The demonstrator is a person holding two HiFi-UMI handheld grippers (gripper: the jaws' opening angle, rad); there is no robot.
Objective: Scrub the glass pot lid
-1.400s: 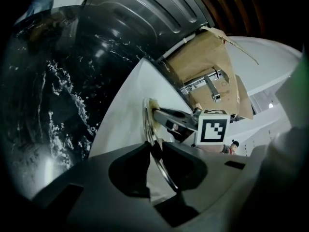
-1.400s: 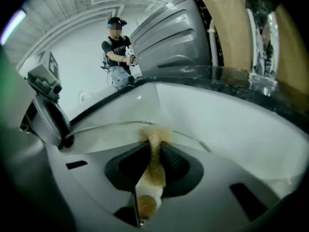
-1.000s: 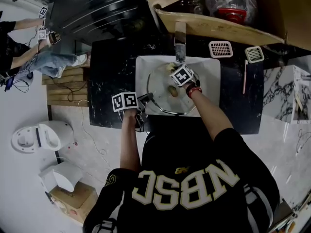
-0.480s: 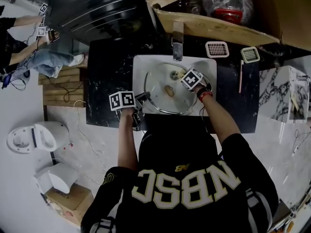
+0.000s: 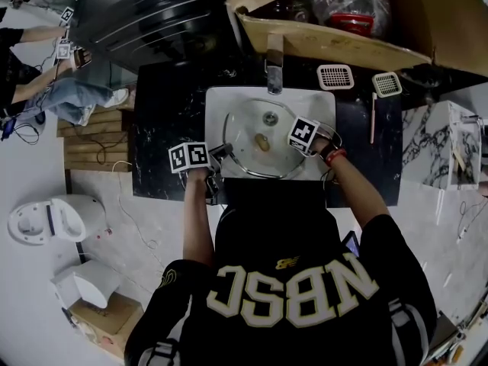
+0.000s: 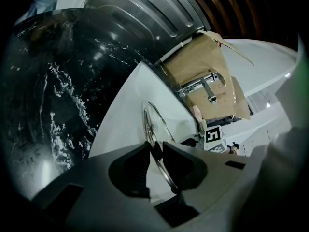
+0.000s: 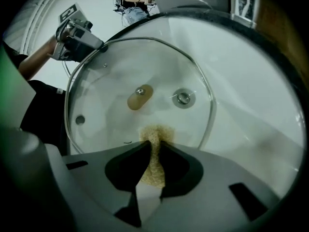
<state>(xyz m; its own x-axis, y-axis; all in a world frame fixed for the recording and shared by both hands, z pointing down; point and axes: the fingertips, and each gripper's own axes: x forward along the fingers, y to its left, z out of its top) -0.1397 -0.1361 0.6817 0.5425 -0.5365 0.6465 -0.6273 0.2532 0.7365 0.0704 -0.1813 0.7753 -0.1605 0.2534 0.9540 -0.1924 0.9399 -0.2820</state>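
Lid (image 5: pixel 250 157) rim is clamped in left gripper (image 6: pixel 155 147); right gripper (image 7: pixel 154 148) pinches scrubber (image 7: pixel 155 133) over it.

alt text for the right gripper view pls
The right gripper pinches a tan scrub pad over the glass pot lid, which lies in a white sink. The left gripper holds the lid's rim at upper left.

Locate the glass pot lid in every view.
Head view: glass pot lid at centre, lying in the white sink.
Left gripper view: lid edge-on, lower centre, rim pinched by the left gripper.
Right gripper view: lid fills the centre-left, beyond the scrub pad.
Shared landmark: the sink.
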